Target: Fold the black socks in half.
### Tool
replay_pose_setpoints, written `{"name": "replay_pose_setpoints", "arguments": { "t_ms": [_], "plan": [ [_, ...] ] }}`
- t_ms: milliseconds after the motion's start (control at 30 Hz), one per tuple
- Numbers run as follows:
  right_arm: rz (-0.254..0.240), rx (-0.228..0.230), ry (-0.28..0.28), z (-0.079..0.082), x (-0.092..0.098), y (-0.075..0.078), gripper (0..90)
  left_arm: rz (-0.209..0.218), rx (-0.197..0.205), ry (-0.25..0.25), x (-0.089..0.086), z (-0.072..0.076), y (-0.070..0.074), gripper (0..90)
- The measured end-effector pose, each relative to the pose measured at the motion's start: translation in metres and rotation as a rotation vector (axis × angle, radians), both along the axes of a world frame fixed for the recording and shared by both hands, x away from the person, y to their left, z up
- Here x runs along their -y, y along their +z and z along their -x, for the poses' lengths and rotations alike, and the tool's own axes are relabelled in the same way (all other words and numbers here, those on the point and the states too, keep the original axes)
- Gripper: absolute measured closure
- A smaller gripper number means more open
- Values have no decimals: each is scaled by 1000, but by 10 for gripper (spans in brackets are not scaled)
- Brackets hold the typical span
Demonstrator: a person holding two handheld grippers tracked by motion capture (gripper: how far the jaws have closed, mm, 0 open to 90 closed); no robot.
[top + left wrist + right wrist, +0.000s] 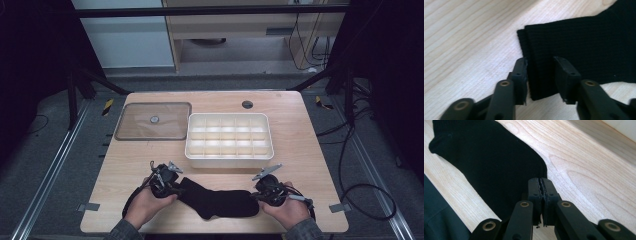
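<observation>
I have the sock [220, 199] flat on the bench [300, 140], near edge. My right gripper [541, 185] is clenched on its toe end; my left gripper [539, 75] straddles the cuff, pads not yet pressing. Next I should finish that pinch, then probably lift both ends together to fold.

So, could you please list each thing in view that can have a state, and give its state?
Black knitted sock: lying flat on the wooden table, both ends at the claws.
White plastic divided box: uncovered, compartments empty.
Clear brownish lid: off the box, flat to its left.
Left claw: jaws apart, astride the sock's cuff.
Right claw: shut at the sock's edge; a grip cannot be confirmed.
</observation>
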State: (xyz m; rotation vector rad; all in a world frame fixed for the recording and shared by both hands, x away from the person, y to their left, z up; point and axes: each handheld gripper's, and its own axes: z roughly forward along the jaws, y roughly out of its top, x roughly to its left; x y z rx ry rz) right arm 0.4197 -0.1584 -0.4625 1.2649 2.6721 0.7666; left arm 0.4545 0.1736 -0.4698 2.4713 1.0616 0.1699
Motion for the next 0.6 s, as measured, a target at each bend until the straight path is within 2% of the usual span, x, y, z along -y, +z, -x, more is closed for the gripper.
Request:
{"name": "replay_pose_setpoints", "arguments": {
  "t_ms": [67, 200, 233, 333, 433, 600],
  "plan": [
    [-2, 2, 2, 0, 0, 1, 875, -11, 2, -8, 1, 1, 0, 642],
    [-4, 2, 7, 1, 0, 1, 879, 9, -20, -3, -1, -1, -1, 691],
    [-5, 6, 11, 1, 0, 1, 882, 30, -24, 0, -1, -1, -1, 722],
    [-4, 8, 11, 1, 0, 2, 883, 28, -21, -10, -1, 0, 1, 772],
    [-8, 10, 11, 1, -1, 3, 884, 28, -12, -28, -2, 2, 4, 782],
    [-20, 15, 12, -1, -2, 5, 884, 37, -10, -24, -5, 1, 6, 782]
  ]
}}
